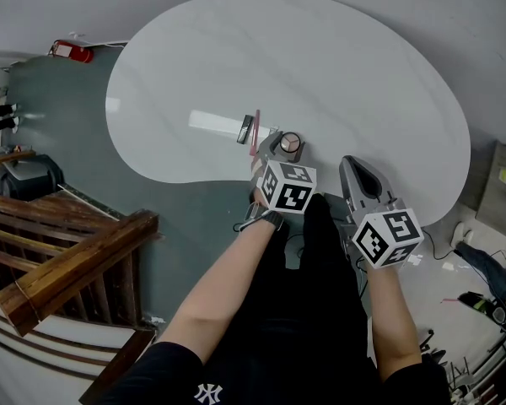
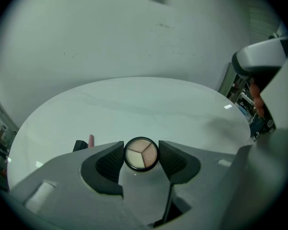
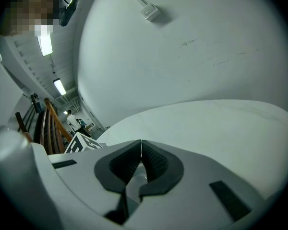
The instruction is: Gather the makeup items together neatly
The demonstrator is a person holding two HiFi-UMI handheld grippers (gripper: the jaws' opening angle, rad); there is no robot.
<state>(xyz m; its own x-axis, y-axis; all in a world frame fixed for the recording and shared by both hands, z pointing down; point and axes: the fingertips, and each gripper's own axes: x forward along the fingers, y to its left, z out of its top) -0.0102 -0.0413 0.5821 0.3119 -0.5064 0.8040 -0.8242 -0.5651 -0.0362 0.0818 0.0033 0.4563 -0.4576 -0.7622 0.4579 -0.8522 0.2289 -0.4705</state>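
A round black compact (image 2: 141,154) with three beige shades sits between the jaws of my left gripper (image 2: 141,147), which is shut on it at both sides. From the head view the compact (image 1: 290,143) is near the front edge of the white table (image 1: 337,74), at the tip of the left gripper (image 1: 278,148). Just to its left lie a slim pink stick (image 1: 255,132) and a small black item (image 1: 245,129); both the stick (image 2: 91,140) and the black item (image 2: 79,145) peek over the left jaw. My right gripper (image 1: 352,169) is shut and empty (image 3: 141,150), to the right.
The table is a large white rounded top; its front edge runs just under both grippers. A wooden stair railing (image 1: 67,251) stands to the left. A red object (image 1: 72,51) lies on the floor far left. Clutter and cables (image 1: 481,302) sit at the right.
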